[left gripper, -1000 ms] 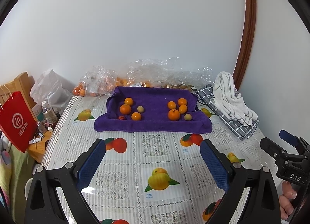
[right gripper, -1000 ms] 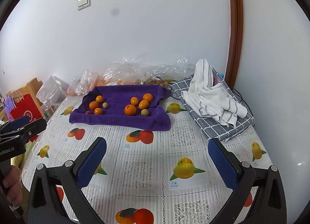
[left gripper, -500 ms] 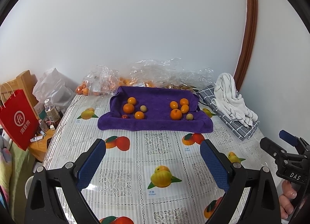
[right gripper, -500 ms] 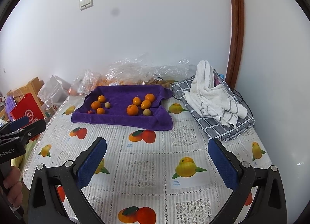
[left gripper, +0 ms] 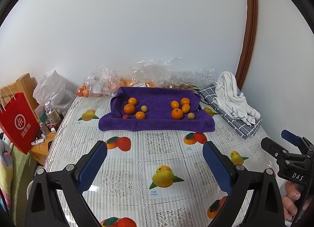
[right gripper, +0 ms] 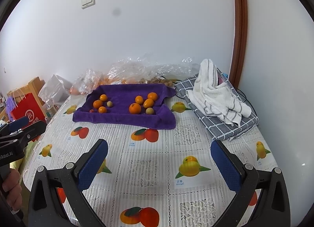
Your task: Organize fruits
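A purple towel (left gripper: 157, 123) (right gripper: 121, 119) lies at the far middle of the table. Two groups of fruit sit on it: several oranges with a small pale fruit on the left (left gripper: 129, 108) (right gripper: 97, 104), and several oranges with another pale fruit on the right (left gripper: 177, 113) (right gripper: 135, 108). A tiny red fruit (left gripper: 125, 116) lies at the left group's front. My left gripper (left gripper: 155, 160) is open and empty, well short of the towel. My right gripper (right gripper: 159, 158) is open and empty, also short of it.
Clear plastic bags of oranges (left gripper: 102, 87) lie behind the towel by the wall. A white striped towel on a grey checked cloth (right gripper: 215, 97) is at the right. A red paper bag (left gripper: 17, 121) and bottles stand off the table's left edge. The fruit-print tablecloth (right gripper: 149, 168) covers the table.
Both views have risen and drawn back slightly, so the towel and fruit sit a little farther off. Both grippers stay open; nothing on the table has moved.
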`<state>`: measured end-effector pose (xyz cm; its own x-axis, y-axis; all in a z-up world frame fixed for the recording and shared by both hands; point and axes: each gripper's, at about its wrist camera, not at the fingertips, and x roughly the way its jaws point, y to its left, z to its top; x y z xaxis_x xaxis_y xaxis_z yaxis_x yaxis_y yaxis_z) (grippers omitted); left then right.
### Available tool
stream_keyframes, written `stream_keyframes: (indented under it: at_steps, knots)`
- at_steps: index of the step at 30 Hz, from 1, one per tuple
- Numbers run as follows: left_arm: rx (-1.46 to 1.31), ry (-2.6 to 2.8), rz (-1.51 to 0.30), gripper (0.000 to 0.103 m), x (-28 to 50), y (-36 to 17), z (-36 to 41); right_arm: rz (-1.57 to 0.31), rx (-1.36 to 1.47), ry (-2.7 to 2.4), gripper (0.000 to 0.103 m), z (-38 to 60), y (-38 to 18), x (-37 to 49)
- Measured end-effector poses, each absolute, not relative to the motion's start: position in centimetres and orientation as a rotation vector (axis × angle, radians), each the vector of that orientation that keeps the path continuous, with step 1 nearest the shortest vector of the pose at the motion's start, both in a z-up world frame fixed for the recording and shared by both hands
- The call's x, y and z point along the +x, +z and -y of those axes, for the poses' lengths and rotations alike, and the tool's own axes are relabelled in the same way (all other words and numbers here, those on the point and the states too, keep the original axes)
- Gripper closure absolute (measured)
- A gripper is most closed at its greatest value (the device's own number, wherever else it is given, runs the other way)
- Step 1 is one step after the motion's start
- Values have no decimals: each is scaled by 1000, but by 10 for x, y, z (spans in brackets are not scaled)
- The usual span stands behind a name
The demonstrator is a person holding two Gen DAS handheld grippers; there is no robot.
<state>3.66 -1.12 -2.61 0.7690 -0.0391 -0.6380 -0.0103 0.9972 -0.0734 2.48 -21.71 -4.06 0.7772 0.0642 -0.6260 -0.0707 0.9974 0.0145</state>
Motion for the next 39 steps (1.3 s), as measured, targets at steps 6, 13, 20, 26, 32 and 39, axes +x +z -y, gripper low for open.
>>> stream_keyframes:
  at_steps: [6, 13, 20, 26, 32, 39]
  knots:
    - [-70, -17, -690, 5, 36, -26, 11, -675, -9, 73, 0, 217, -40, 25]
    - [-71, -17, -691, 5, 35, -26, 10, -676, -9, 73, 0, 217, -40, 24]
    - [-68, -12, -691, 5, 34, -26, 7, -677, -13, 76, 0, 213, -40, 25]
    - [-71, -11, -688, 5, 34, -25, 2, -675, -15, 79, 0, 209, -39, 26]
    - [-78, -9, -686, 5, 34, -24, -3, -673, -14, 88, 0, 205, -39, 28]
    - [-73, -10, -688, 5, 35, -25, -3, -677, -14, 92, 0, 203, -40, 30]
